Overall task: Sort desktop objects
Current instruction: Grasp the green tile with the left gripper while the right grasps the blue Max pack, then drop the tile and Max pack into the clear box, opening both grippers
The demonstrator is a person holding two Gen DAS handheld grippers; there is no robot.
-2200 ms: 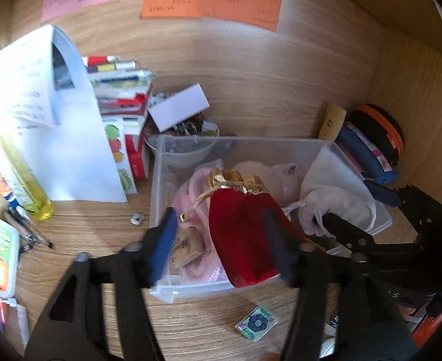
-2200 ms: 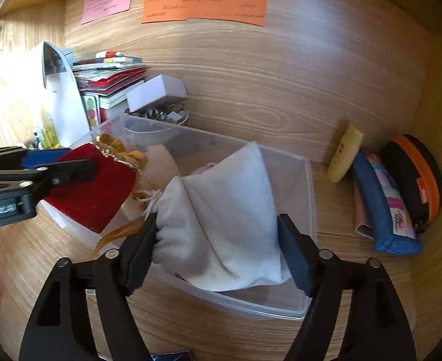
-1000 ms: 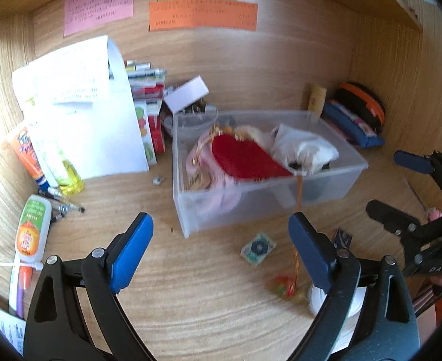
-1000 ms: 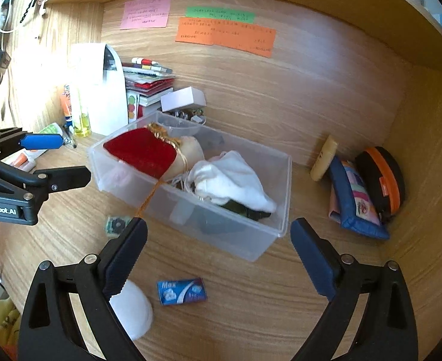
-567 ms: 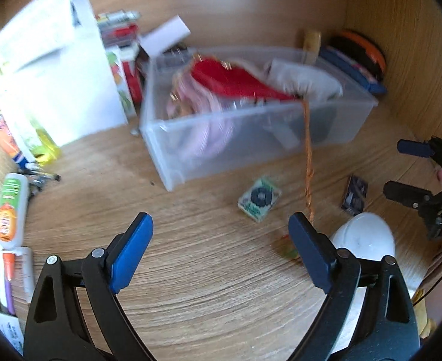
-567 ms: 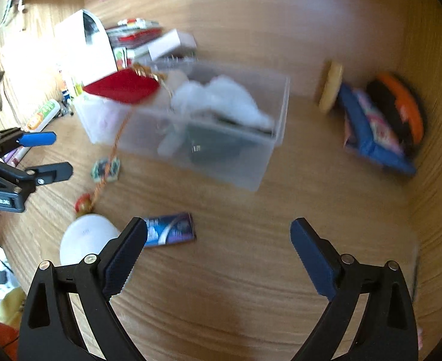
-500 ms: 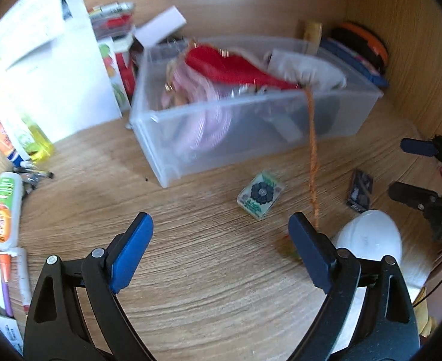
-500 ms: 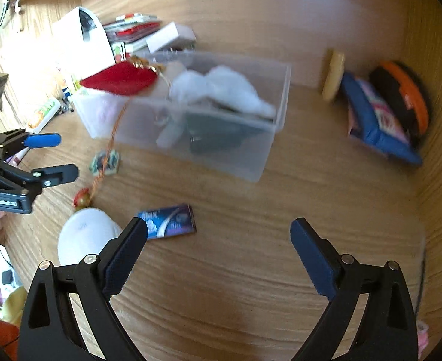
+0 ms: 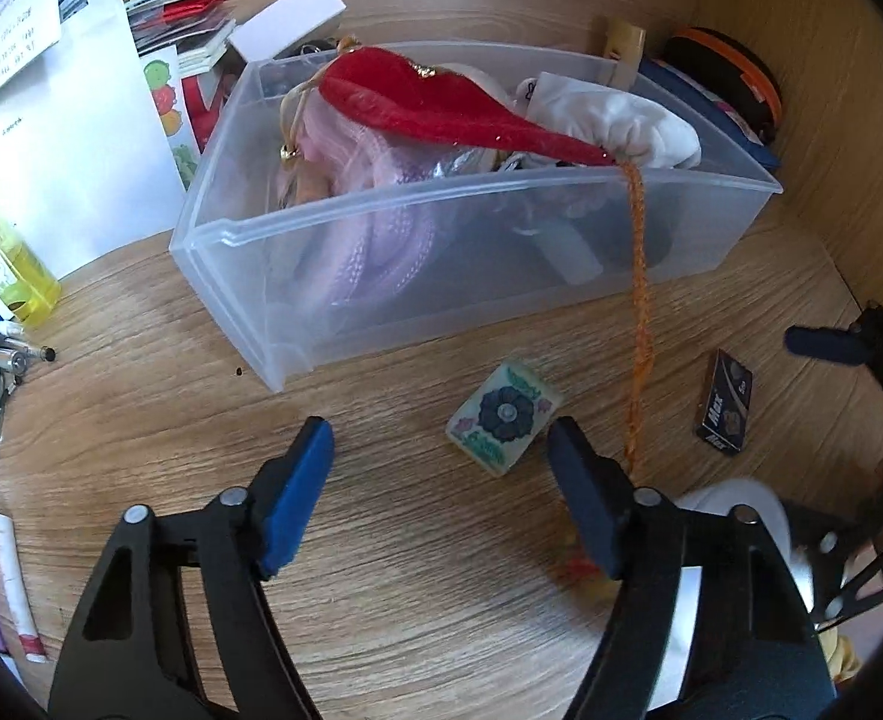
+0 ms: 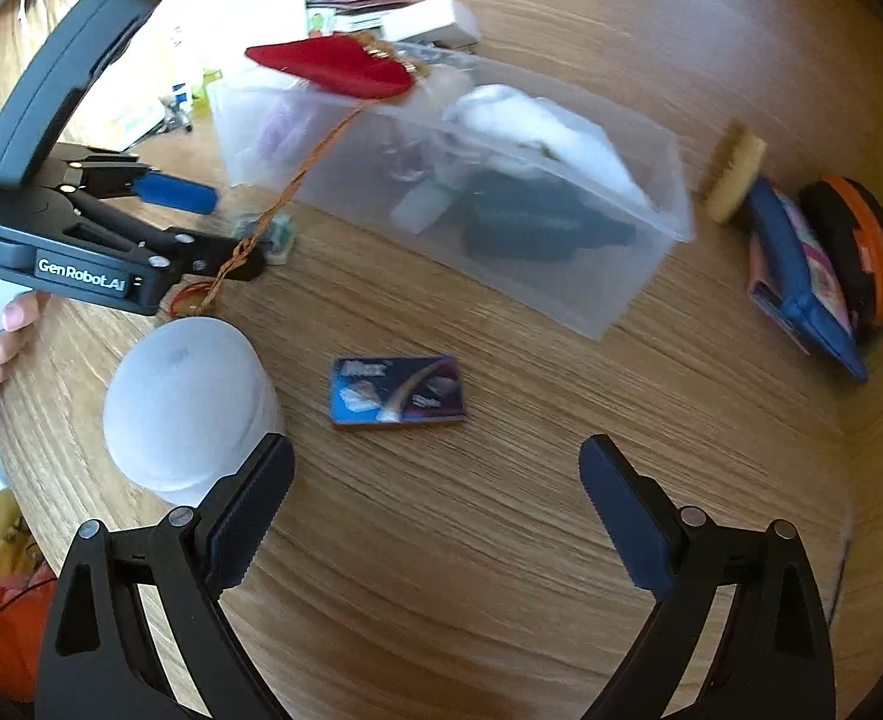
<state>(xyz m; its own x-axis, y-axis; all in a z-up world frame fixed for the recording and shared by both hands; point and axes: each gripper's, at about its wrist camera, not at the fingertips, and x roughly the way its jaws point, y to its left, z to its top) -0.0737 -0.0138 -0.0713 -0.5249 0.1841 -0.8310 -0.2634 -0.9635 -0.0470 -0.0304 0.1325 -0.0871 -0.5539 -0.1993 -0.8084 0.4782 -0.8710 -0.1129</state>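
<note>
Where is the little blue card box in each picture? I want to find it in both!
Left wrist view: the blue card box stands at the right side on the desk, right of the orange cord.
Right wrist view: the box lies flat near the middle, right of the white cup.
Shared landmark: the clear bin sits behind the box in both.

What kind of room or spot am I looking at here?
Probably a home study desk set in a wooden alcove: a wood-grain desktop, a stack of booklets and papers against the back wall, and a clear plastic storage bin of fabric pouches.
</note>
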